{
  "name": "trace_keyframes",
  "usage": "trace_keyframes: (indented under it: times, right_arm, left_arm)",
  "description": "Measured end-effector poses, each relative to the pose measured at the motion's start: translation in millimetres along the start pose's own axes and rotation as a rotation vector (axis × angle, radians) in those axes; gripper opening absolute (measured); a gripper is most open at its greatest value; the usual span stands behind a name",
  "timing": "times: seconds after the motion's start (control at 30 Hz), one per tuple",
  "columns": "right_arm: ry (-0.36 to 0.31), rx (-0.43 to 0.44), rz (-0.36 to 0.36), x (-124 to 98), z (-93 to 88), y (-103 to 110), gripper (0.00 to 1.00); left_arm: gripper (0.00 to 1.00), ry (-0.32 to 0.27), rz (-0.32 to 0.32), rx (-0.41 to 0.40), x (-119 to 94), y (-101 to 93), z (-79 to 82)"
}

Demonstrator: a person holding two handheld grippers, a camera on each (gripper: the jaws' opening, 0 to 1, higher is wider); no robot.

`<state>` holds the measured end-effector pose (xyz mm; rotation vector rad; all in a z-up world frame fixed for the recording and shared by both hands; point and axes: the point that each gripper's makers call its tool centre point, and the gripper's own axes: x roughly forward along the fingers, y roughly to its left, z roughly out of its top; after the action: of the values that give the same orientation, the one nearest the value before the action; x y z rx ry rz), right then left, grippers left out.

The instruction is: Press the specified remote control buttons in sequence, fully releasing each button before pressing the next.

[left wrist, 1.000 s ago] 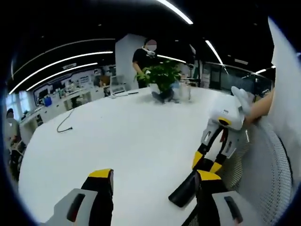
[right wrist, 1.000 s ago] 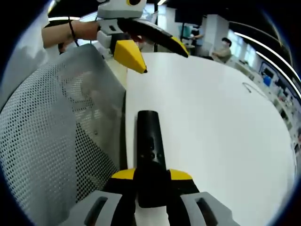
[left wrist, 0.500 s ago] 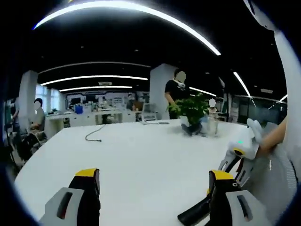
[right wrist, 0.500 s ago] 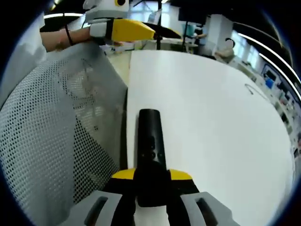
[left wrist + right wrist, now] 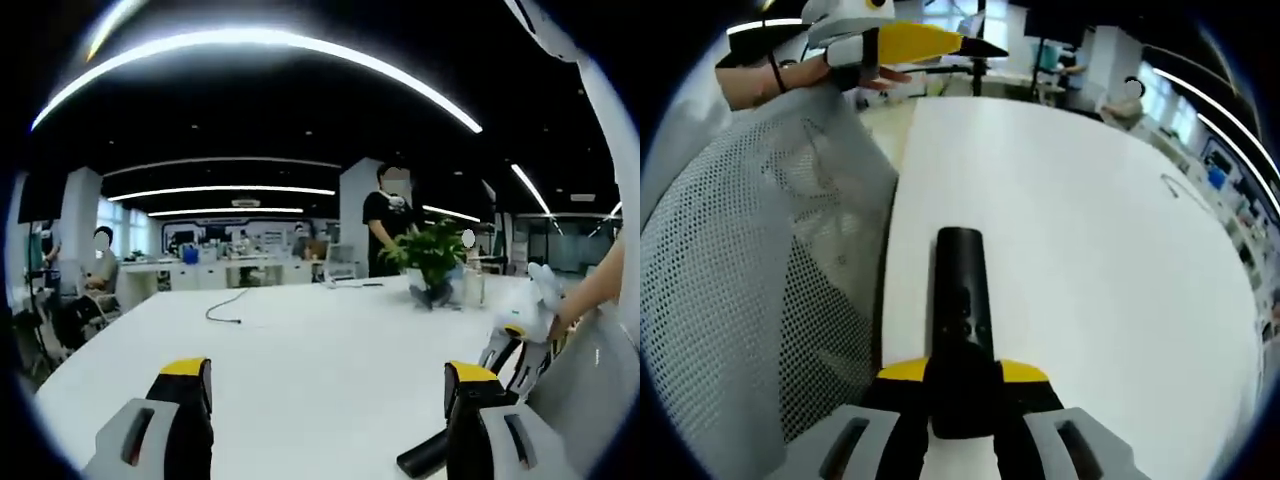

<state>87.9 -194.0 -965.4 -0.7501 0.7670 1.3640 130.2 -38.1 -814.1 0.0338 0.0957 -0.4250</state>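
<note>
Right now my right claw (image 5: 962, 375) is shut tight on the black remote control (image 5: 960, 310). Its yellow tips press on both sides of the remote's near end. The far end of the remote sticks out over the white table (image 5: 1090, 250), close to the table's edge. A mesh chair back (image 5: 730, 300) stands just past that edge, right beside the remote. On the other side of the remote the table is wide and bare, with lots of room to move.

My left claw (image 5: 325, 395) is open, its two yellow-tipped jaws spread far apart with nothing between them. It is held above the table, well apart from the remote. In the right gripper view I see it (image 5: 915, 40) up beyond the far end of the remote, in my hand (image 5: 790, 70).

In the left gripper view the remote (image 5: 425, 455) is mostly hidden behind my own jaw; just one dark end peeks out. Far beyond the remote sit a potted plant (image 5: 430, 255) and a thin cable (image 5: 228, 308). I cannot read the remote's buttons; they are too small.
</note>
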Motion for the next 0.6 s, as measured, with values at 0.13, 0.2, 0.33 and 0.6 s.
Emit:
trace_keyframes:
  times: [0.13,0.2,0.33,0.6]
  right_arm:
    - [-0.005,-0.004,0.009,2,2.5,-7,0.21]
    - [-0.008,-0.006,0.008,3,4.1,-12,0.21]
    - [-0.011,0.01,-0.001,5,5.1,-24,0.21]
    - [0.008,-0.008,0.011,6,5.8,-39,0.21]
  left_arm:
    - [1.0,0.0,-0.012,0.0,0,-2.1,0.2]
    - [1.0,0.0,-0.009,0.011,0,-0.8,-0.7]
    - [1.0,0.025,-0.009,0.018,0,-0.6,-5.5]
    - [1.0,0.019,-0.012,0.016,-1,-2.2,-3.9]
